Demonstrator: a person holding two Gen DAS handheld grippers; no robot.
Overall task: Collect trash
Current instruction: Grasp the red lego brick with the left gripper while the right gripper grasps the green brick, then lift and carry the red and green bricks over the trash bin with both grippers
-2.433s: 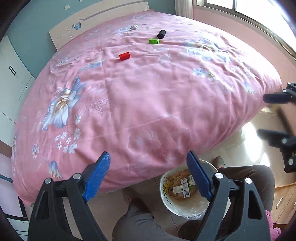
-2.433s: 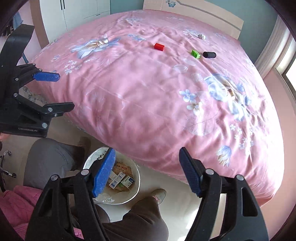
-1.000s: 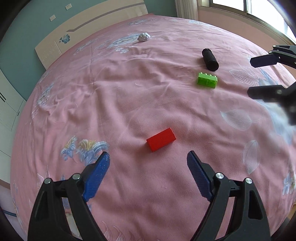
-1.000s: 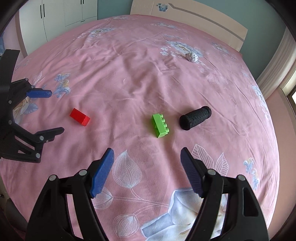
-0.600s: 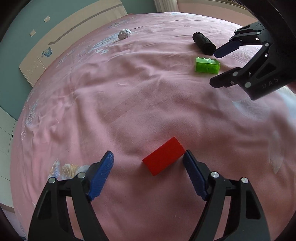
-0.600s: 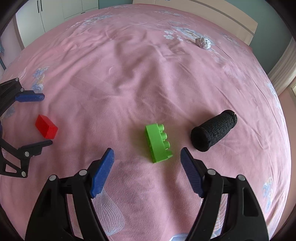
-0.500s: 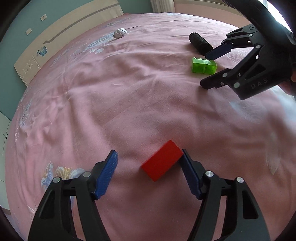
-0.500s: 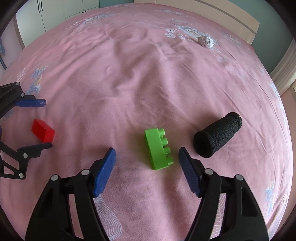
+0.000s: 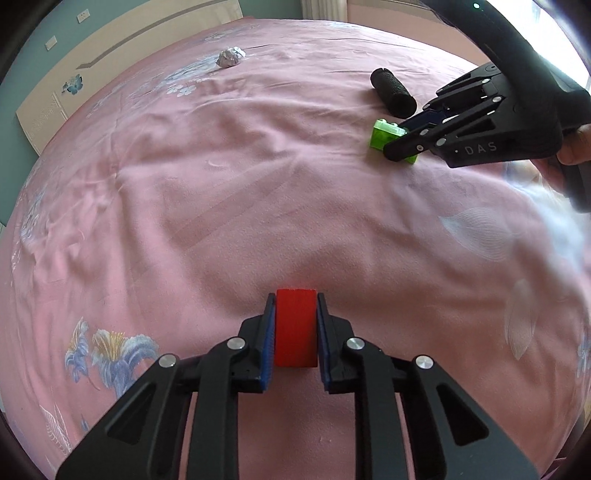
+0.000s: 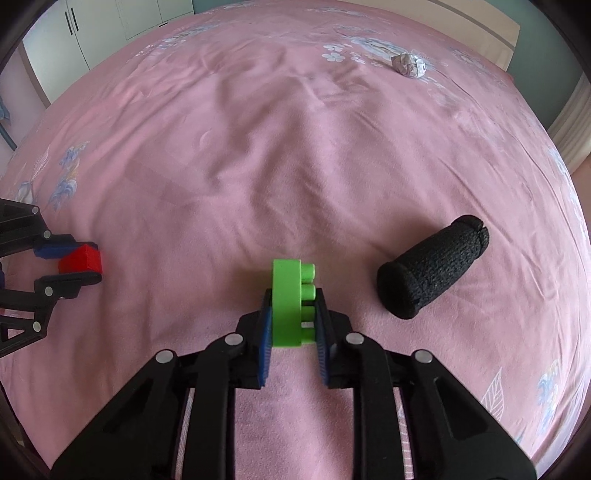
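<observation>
My left gripper is shut on a red block on the pink bedspread. It also shows at the left of the right wrist view with the red block. My right gripper is shut on a green studded brick. In the left wrist view the right gripper covers part of the green brick. A black foam cylinder lies right of the green brick, and shows in the left wrist view. A crumpled foil ball lies far back, seen too in the left wrist view.
A beige headboard stands behind the bed. White wardrobe doors stand at the far left of the right wrist view. A curtain hangs at the right edge.
Both grippers have dropped to the bedspread and closed: the left on the red block, the right on the green brick. Half a second ago both were open around them.
</observation>
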